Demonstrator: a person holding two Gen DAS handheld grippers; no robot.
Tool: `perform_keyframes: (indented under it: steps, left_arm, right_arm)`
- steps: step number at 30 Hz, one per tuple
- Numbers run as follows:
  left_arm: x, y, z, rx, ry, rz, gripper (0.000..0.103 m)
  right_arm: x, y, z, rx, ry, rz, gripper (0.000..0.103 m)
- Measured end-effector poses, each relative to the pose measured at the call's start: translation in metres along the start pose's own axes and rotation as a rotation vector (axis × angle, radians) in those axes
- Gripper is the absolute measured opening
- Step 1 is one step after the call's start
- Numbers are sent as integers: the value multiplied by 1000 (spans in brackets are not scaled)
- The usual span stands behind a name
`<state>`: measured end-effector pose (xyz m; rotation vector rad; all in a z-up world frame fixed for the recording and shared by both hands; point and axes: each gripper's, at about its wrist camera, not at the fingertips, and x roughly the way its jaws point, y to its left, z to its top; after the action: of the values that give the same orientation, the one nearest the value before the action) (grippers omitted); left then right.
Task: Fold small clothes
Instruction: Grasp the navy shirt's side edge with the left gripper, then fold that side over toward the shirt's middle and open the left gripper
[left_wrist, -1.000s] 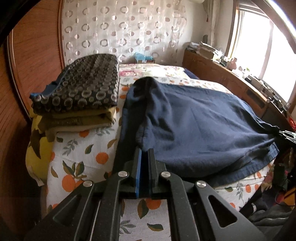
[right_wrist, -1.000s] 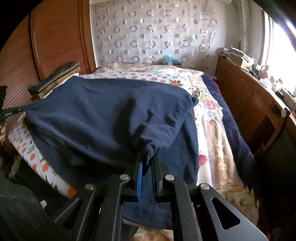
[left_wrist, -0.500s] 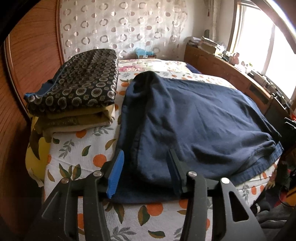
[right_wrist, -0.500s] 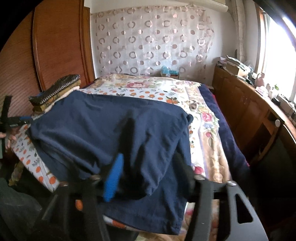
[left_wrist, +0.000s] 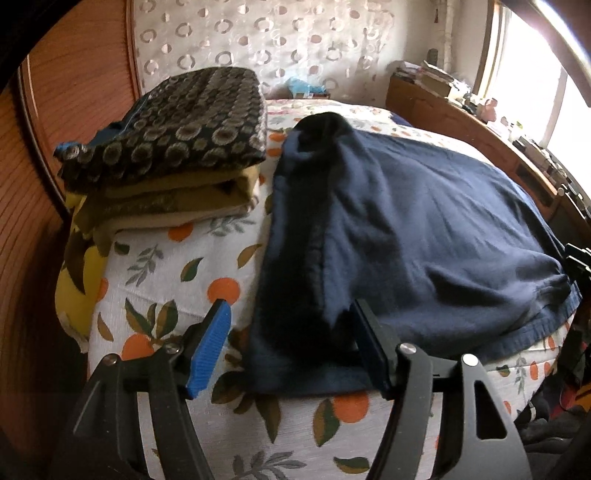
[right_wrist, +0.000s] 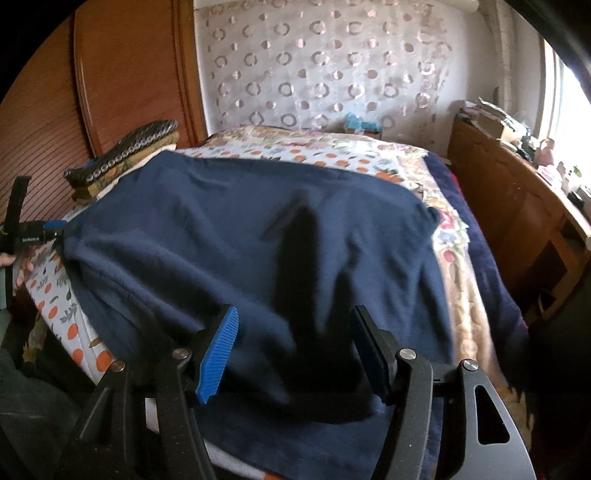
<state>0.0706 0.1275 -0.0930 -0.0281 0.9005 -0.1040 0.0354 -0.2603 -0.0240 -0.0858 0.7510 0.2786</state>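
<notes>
A dark navy garment (left_wrist: 406, 229) lies folded over on the bed near its foot edge; it also fills the right wrist view (right_wrist: 258, 240). My left gripper (left_wrist: 291, 343) is open, its fingers apart on either side of the garment's near left corner, not holding it. My right gripper (right_wrist: 295, 350) is open just above the garment's near right edge, holding nothing. The left gripper also shows at the far left of the right wrist view (right_wrist: 37, 232).
A stack of folded clothes (left_wrist: 173, 147) with a dark circle-patterned piece on top sits on the bed at the left. The bedsheet (left_wrist: 177, 280) has an orange-and-leaf print. A wooden sideboard (right_wrist: 517, 206) with clutter runs along the right under the window. A wooden wardrobe (right_wrist: 122, 74) stands at the left.
Both grippers were shut on the garment's near edge a second ago. Both have opened and let it go, and they have drawn back a little; the garment now rests on the bed.
</notes>
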Motion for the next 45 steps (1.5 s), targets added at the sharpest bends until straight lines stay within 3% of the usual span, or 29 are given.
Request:
perform_keyframes:
  steps: [8,24,27,29,32,36,39,45]
  left_arm:
    - [0,-1,-3,13,-8,20,68]
    - [1,-6,-4,26,-28,12,69]
    - [0,-11,-3,48,-32,-25,43]
    - [0,-15,-2,58,-32,-56,13]
    - [-6,-24,-1,77,-76,-68,11]
    - [-25,-37,8,59,-145,-149,11]
    - [-40,-59,18,98,-183,-178,11]
    - [-58,-115,49,197,-235,-280,11]
  right_arm:
    - [27,-5,-4,-19,40,-17,65]
    - [19,2,-16,-29,11,-22,66]
    - [19,2,-16,-29,10,-23,67]
    - [19,1,-17,-29,8,-22,67]
    - [19,-3,-17,-31,5,-17,68]
    - [18,-4,-17,-28,4,-21,68]
    - [16,-9,-15,7,3,-69,68]
    - [-8,-27,-8,82,-69,-76,68]
